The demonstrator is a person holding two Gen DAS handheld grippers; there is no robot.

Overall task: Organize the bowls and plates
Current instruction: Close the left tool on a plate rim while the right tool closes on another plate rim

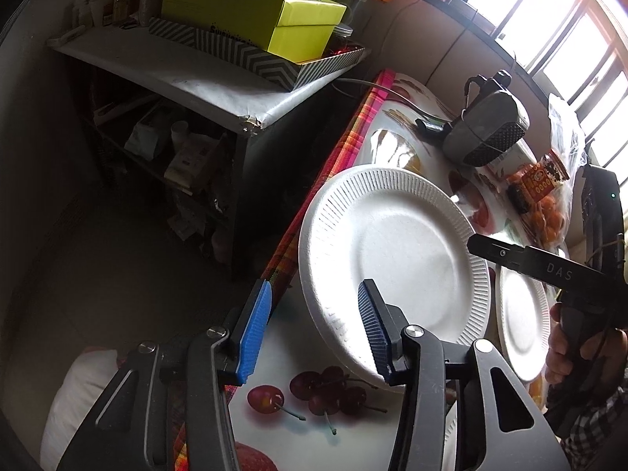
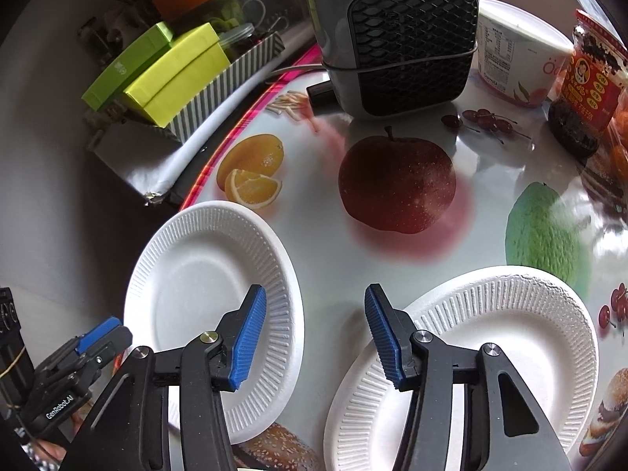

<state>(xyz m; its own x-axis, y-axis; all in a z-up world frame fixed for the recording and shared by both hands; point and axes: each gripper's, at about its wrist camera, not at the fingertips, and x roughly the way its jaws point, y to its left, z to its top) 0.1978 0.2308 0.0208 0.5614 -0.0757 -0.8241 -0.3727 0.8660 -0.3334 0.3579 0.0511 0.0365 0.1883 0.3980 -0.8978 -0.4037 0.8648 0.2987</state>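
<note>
Two white ribbed paper plates lie on a fruit-print tablecloth. In the left wrist view the nearer plate (image 1: 396, 255) sits by the table's left edge and the second plate (image 1: 524, 322) lies beyond it. My left gripper (image 1: 314, 329) is open, its right finger over the near plate's rim, its left finger off the plate. In the right wrist view the left plate (image 2: 208, 306) and the right plate (image 2: 490, 357) flank my open right gripper (image 2: 314, 337), which hovers above the gap between them. The left gripper also shows in the right wrist view (image 2: 98, 337).
A grey fan heater (image 2: 396, 35) stands at the back of the table, with a white tub (image 2: 514, 55), a sauce jar (image 2: 585, 86) and bagged oranges (image 1: 549, 212) to its right. A shelf with green boxes (image 1: 251, 19) stands left of the table edge (image 1: 314, 196).
</note>
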